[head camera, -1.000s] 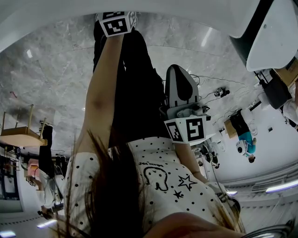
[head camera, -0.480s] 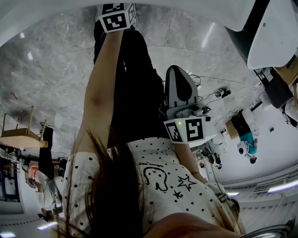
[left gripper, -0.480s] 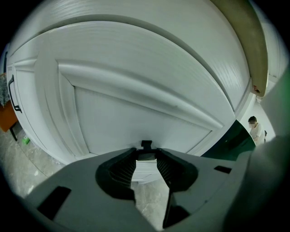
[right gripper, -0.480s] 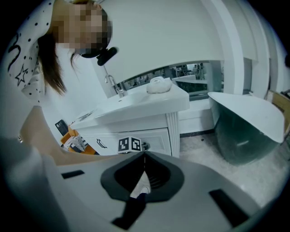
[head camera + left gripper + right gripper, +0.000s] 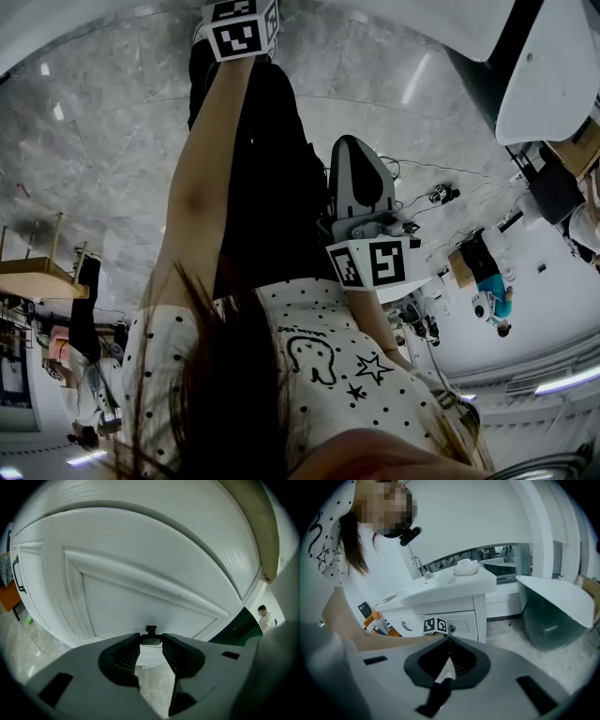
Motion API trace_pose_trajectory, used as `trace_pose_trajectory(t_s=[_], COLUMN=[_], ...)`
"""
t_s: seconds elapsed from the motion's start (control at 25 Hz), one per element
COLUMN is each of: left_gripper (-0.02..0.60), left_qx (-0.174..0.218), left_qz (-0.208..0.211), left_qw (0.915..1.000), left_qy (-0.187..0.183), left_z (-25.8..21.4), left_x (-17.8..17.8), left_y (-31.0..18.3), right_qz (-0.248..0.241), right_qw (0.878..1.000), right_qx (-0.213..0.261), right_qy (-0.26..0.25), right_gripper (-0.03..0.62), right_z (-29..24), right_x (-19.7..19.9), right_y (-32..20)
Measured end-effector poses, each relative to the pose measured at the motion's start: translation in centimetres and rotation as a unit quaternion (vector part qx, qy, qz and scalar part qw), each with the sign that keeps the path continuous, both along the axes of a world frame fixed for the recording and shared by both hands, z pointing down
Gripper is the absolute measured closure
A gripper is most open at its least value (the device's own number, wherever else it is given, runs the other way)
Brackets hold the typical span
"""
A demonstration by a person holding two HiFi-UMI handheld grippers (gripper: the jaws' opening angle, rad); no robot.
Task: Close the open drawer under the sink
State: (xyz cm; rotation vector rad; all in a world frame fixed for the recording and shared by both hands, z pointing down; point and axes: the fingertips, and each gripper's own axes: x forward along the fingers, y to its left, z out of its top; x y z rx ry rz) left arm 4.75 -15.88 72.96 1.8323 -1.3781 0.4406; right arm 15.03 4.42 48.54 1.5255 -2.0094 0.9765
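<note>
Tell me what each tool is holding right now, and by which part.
The left tool grips the small dark knob on the white drawer front, clamping it from both sides. The right tool is shut and holds nothing.

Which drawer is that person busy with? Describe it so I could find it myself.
Find the white washstand with the tap. Under its counter, look at the end beside the fluted corner post: that panelled white drawer is the one. Its neighbour has a curved black handle, while this one has a small dark knob, held in the left tongs.
</note>
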Motion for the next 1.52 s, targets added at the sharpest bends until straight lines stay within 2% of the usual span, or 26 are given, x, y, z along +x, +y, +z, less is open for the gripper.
trace_pose_trajectory(t_s=[0.16, 0.36, 0.68, 0.72, 0.76, 0.8, 1.12, 1.28, 1.52], left_gripper=[0.439, 0.453, 0.462, 0.472, 0.538, 0.574, 0.575, 0.577, 0.577], left_qx=[0.005, 0.033, 0.048, 0.052, 0.058, 0.063, 0.075, 0.084, 0.108], left_qz=[-0.006, -0.012, -0.014, -0.019, -0.024, -0.027, -0.001, 0.007, 0.019], left_qw=[0.9999, 0.9994, 0.9987, 0.9984, 0.9979, 0.9975, 0.9964, 0.995, 0.9925], left_qy=[0.013, -0.004, -0.008, -0.01, -0.014, -0.019, -0.04, -0.054, -0.055], left_z=[-0.2, -1.9, -2.7, -3.1, -3.5, -3.8, -4.7, -6.5, -10.9], left_x=[0.0, -0.9, -1.2, -1.4, -1.6, -1.8, -2.3, -3.1, -3.2], left_y=[0.8, 0.9, 1.1, 1.1, 1.1, 1.1, 2.1, 2.3, 2.1], right_qz=[-0.003, -0.01, -0.019, -0.02, -0.021, -0.022, -0.031, -0.035, -0.023], right_qw=[1.0, 1.0, 1.0, 1.0, 1.0, 1.0, 0.999, 0.999, 0.999], right_qx=[0.001, 0.002, 0.0, 0.001, 0.002, 0.004, 0.011, 0.022, 0.046], right_qy=[0.0, 0.0, 0.003, 0.003, 0.002, 0.001, 0.003, 0.001, -0.009], right_gripper=[0.58, 0.58, 0.58, 0.58, 0.58, 0.58, 0.58, 0.58, 0.58], right_z=[0.2, 0.2, 0.4, 0.2, 0.0, -0.1, -0.8, -1.8, -4.5], right_x=[-0.2, -0.5, -0.6, -0.6, -0.6, -0.5, -0.9, -1.4, -1.0], right_y=[0.4, 0.5, 0.5, 0.5, 0.4, 0.3, 0.4, 0.1, -0.6])
